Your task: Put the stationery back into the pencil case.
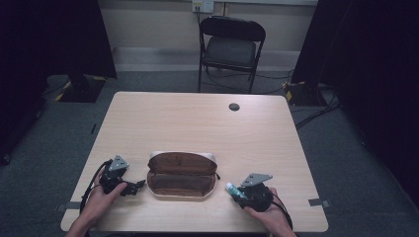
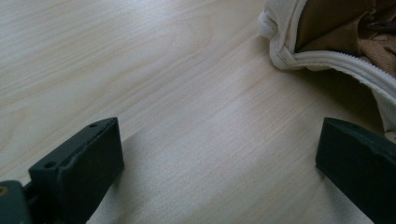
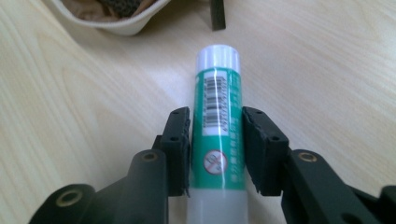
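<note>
My right gripper (image 3: 215, 149) clamped the green glue stick (image 3: 217, 126) between its pads, just right of the open pouch (image 1: 182, 174); my left gripper (image 2: 219, 158) stood wide, empty.

We see a dim, dark-edged high view — the gripper views brighter, soft shadows, slightly blurred near jaws.

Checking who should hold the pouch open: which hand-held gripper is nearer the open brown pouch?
Left. The left hand-held gripper sits just off the open brown pouch at its left end, jaws open. The right hand-held gripper is farther off, shut on the green tube.
</note>
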A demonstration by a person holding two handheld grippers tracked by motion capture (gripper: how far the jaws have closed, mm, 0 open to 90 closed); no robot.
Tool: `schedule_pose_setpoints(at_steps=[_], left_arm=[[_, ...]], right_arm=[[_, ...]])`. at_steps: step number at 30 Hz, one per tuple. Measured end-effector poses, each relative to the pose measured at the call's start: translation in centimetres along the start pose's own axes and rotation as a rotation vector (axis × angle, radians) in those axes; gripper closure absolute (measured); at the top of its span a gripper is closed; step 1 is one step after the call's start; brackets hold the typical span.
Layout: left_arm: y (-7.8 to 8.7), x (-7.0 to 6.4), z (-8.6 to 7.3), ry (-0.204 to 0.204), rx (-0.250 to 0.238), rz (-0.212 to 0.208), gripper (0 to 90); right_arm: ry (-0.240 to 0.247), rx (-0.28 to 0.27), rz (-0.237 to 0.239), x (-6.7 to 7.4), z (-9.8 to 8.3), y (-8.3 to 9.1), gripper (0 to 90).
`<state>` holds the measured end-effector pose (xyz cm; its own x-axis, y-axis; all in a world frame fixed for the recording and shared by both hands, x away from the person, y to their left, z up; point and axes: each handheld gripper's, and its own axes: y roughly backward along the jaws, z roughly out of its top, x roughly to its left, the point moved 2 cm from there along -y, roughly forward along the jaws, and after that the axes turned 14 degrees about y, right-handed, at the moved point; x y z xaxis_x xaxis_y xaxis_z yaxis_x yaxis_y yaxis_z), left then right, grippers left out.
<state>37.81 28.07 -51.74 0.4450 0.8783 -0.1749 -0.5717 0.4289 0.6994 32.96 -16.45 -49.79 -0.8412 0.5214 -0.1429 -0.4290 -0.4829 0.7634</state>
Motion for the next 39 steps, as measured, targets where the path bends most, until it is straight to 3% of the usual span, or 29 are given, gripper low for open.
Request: schedule_pose_setpoints(at_steps=[7, 17, 39], left_arm=[[0.0, 0.0, 0.0, 0.000, 0.000, 0.000, 0.3], [0.0, 0.0, 0.0, 0.000, 0.005, 0.001, 0.2], [0.0, 0.0, 0.0, -0.002, 0.004, 0.002, 0.3]], right_arm=[[0.007, -0.004, -0.003, 0.4, -0.8, 0.7, 65.5], [0.022, -0.006, 0.016, 0.5, -0.2, 0.3, 66.2], [-0.017, -0.060, 0.042, -0.1, 0.7, 1.3, 66.3]])
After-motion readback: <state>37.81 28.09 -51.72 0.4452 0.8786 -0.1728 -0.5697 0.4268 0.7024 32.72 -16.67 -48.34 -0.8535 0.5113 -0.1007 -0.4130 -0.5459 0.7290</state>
